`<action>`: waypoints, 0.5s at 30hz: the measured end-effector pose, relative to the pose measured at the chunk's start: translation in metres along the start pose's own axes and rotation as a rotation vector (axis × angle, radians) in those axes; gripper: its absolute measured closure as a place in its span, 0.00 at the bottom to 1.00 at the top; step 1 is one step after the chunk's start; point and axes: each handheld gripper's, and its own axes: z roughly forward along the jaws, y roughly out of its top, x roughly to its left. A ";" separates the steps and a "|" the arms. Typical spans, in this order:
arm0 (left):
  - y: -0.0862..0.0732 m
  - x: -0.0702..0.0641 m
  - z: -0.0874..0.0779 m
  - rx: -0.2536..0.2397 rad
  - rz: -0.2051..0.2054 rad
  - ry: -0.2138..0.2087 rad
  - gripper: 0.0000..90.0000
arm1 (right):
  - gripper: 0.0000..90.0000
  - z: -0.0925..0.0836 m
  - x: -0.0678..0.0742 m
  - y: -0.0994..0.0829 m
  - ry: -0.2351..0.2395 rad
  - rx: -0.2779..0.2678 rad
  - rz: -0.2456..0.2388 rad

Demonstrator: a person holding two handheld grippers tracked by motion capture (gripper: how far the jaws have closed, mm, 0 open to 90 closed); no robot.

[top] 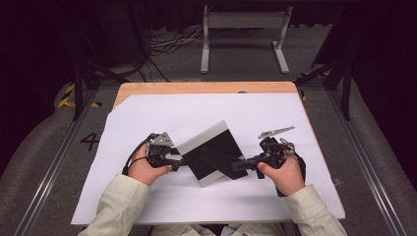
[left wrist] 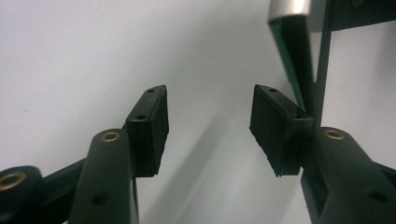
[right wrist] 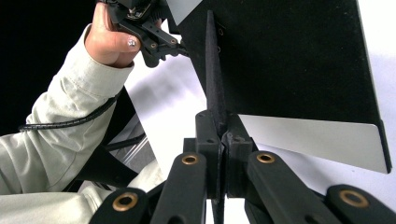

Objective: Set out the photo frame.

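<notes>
A picture frame point(top: 216, 142) with a black back and a silver rim lies face down on the white sheet, turned at an angle. Its thin black stand leg point(right wrist: 212, 70) sticks up from the back point(right wrist: 289, 60). My right gripper point(right wrist: 222, 135) is shut on the near end of that leg and reaches in from the frame's right side point(top: 239, 164). My left gripper point(left wrist: 208, 126) is open with nothing between its pads. It sits at the frame's left corner point(left wrist: 292, 28), its right jaw close beside the rim. The left gripper point(right wrist: 161, 44) also appears far off in the right gripper view.
The white sheet point(top: 196, 108) covers most of a wooden table point(top: 196, 87). A metal stand point(top: 243, 34) and cables lie on the floor beyond the far edge. The person's sleeves come in over the near edge.
</notes>
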 end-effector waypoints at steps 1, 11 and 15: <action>0.000 0.001 -0.001 0.000 0.003 0.000 0.53 | 0.97 0.000 0.001 0.000 -0.004 -0.006 0.000; 0.000 0.001 -0.001 -0.007 -0.002 0.004 0.52 | 0.97 -0.006 0.003 -0.001 -0.052 -0.122 -0.030; 0.000 0.001 0.000 -0.003 -0.003 0.000 0.52 | 0.97 -0.008 0.001 -0.002 -0.081 -0.166 -0.043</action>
